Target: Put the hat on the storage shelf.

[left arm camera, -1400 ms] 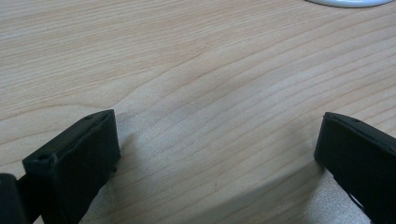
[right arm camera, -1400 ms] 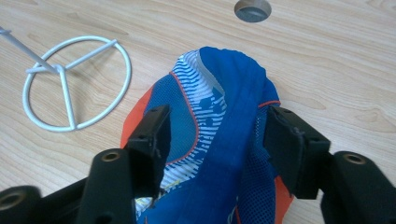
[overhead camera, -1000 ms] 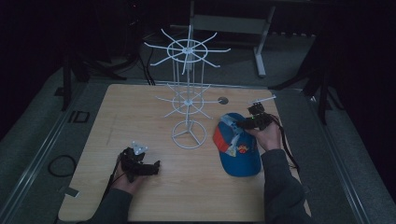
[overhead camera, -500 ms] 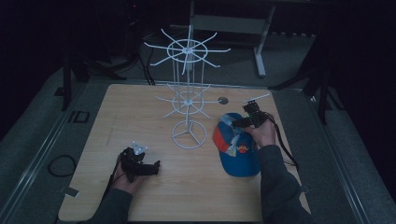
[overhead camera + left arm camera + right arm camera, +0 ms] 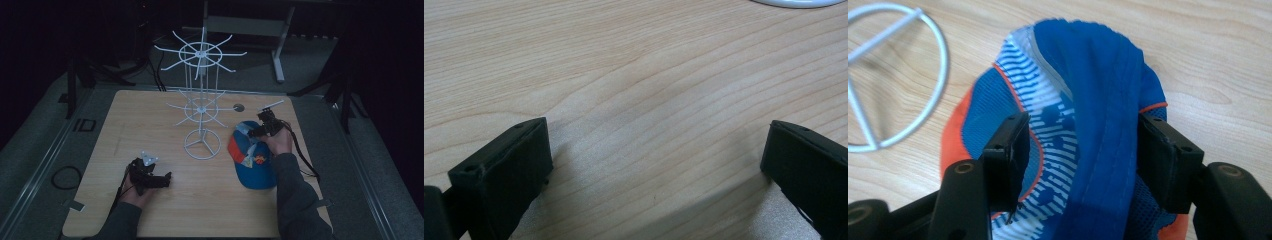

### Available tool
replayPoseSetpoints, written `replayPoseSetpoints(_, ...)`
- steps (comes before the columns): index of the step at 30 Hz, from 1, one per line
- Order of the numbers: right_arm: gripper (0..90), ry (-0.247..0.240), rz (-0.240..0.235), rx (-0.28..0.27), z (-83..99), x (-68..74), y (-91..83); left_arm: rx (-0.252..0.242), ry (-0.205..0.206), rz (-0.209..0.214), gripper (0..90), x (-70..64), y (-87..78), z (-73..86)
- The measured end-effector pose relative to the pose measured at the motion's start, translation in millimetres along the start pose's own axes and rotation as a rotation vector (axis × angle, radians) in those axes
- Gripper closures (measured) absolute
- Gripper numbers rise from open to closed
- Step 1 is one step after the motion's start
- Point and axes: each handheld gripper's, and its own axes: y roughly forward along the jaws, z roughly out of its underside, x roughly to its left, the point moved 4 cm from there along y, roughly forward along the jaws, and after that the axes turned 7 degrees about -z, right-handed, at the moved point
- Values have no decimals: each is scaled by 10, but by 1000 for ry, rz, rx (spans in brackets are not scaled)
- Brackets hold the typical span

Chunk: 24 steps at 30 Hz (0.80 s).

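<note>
Cap (image 5: 252, 157) lies on the desk (image 5: 150, 125) beside the white rack (image 5: 202, 107), its crown straddled by the right gripper (image 5: 1080, 150) for lifting, while the left gripper (image 5: 162, 180) rests released, clear of it.

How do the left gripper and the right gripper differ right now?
The left gripper rests low on the table near the front edge, jaws wide apart with only bare wood between them; the right gripper is at the cap, jaws straddling a fold of its blue fabric. The left sits well clear of the white rack; the right is close beside its ring base. Both are black, hand-held and open.
</note>
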Motion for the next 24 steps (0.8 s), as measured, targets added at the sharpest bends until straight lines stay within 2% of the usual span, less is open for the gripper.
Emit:
replayPoseSetpoints(2,430,5,-6,11,2,5,25,0,0,0,1,0,0,0)
replayPoseSetpoints(6,534,16,-22,31,13,-2,61,0,0,0,1,0,0,0)
replayPoseSetpoints(8,625,19,-29,48,22,-5,79,0,0,0,1,0,0,0)
replayPoseSetpoints(11,775,-4,-36,92,28,5,98,0,1,0,1,0,0,0)
replayPoseSetpoints(14,872,-16,-56,92,23,24,76,0,0,0,1,0,0,0)
replayPoseSetpoints(24,881,-52,-44,20,51,39,-103,0,0,0,1,0,0,0)
